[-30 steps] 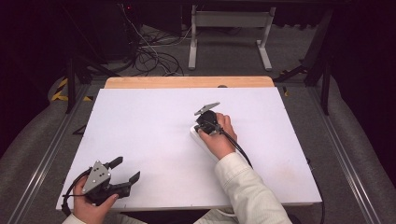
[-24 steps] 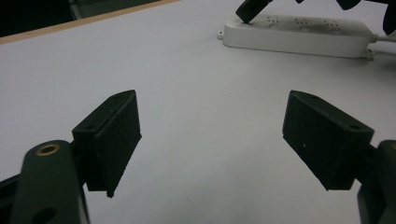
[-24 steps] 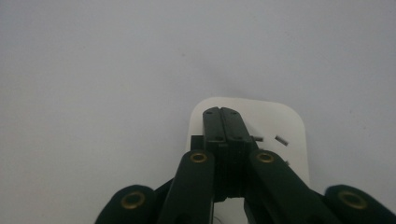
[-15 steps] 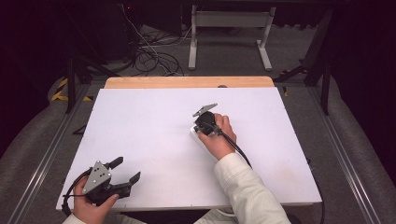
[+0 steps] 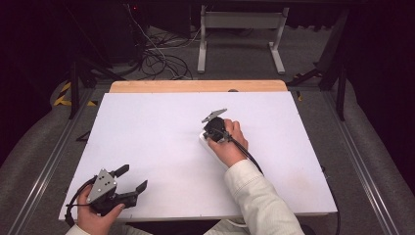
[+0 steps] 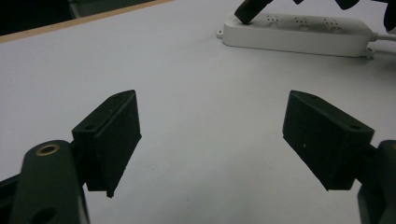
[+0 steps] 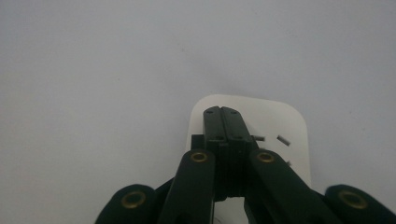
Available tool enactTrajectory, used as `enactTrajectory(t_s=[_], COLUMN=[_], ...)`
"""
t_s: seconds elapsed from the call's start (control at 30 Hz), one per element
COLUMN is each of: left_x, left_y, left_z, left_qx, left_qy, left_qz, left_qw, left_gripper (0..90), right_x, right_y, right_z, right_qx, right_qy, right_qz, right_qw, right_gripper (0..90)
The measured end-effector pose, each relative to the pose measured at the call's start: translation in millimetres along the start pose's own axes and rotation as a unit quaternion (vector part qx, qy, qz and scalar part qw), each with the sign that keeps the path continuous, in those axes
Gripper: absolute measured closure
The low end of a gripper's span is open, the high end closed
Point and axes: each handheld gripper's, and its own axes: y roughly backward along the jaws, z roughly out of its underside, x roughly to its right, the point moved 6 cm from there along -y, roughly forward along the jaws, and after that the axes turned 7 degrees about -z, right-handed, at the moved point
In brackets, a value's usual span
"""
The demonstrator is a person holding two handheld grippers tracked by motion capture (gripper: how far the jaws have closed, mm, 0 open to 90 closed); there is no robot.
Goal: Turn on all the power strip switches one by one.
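One white power strip [image 5: 209, 146] lies on the white table top [image 5: 161, 142], right of centre, largely covered in the high view by the right hand [image 5: 230, 144]. In the left gripper view the power strip [image 6: 299, 33] appears whole at the far edge: one long body with three groups of socket holes visible along its top, and one white cord leaving its right end.

Two grippers are in use. The right gripper [image 7: 223, 112] has both jaws pressed flat together, with nothing between them. Its closed tip sits over the rounded end of the strip [image 7: 289, 126], just beside a pair of socket slots. Whether the tip touches the surface cannot be determined. In the left gripper view the same tip [image 6: 247, 11] meets the strip's left end.

The left gripper [image 5: 132, 181] is at the near left corner of the table, well apart from the strip. Its two jaws stand wide apart and hold nothing, with bare table between them.
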Motion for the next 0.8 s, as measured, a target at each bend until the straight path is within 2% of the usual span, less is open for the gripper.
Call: enactTrajectory(t_s=[0.13, 0.27, 0.4, 0.43, 0.5, 0.57, 0.67, 0.8], left_x=[0.1, -0.2, -1.0, -1.3, -2.3, -3.4, -2.8, -1.7], left_y=[-0.1, -0.4, 0.6, 0.6, 0.2, -0.2, 0.2, 0.1], left_z=[-0.1, 0.1, -0.2, -0.3, -0.2, 0.2, -0.4, -0.1], left_qx=[0.001, 0.0, 0.001, 0.001, 0.002, 0.0, 0.002, 0.0], left_qy=[0.0, -0.001, -0.001, 0.0, 0.002, 0.003, 0.002, 0.002], left_qz=[0.0, 0.001, -0.002, -0.002, -0.002, -0.002, -0.002, -0.002], left_qw=[1.0, 1.0, 1.0, 1.0, 1.0, 1.0, 1.0, 1.0], left_gripper=[19.6, 19.6, 19.6, 19.6, 19.6, 19.6, 19.6, 19.6], right_x=[0.1, -1.2, 1.3, 1.2, -1.1, -2.2, -6.9, -8.5], right_y=[-0.4, -1.2, 1.3, 5.2, 17.3, 31.3, 44.2, 50.5], right_z=[-0.7, -1.1, -1.9, -3.2, -9.4, -15.9, -19.7, -19.7], right_qx=[-0.005, -0.011, 0.0, 0.001, 0.035, 0.063, 0.076, 0.087], right_qy=[0.001, 0.007, -0.002, 0.006, 0.008, 0.0, 0.008, 0.009], right_qz=[-0.002, 0.005, -0.003, -0.002, -0.009, -0.031, -0.036, -0.034], right_qw=[1.0, 0.9999, 1.0, 1.0, 0.9993, 0.9975, 0.9964, 0.9955], right_gripper=[90.0, 90.0, 90.0, 90.0, 90.0, 90.0, 90.0, 90.0])
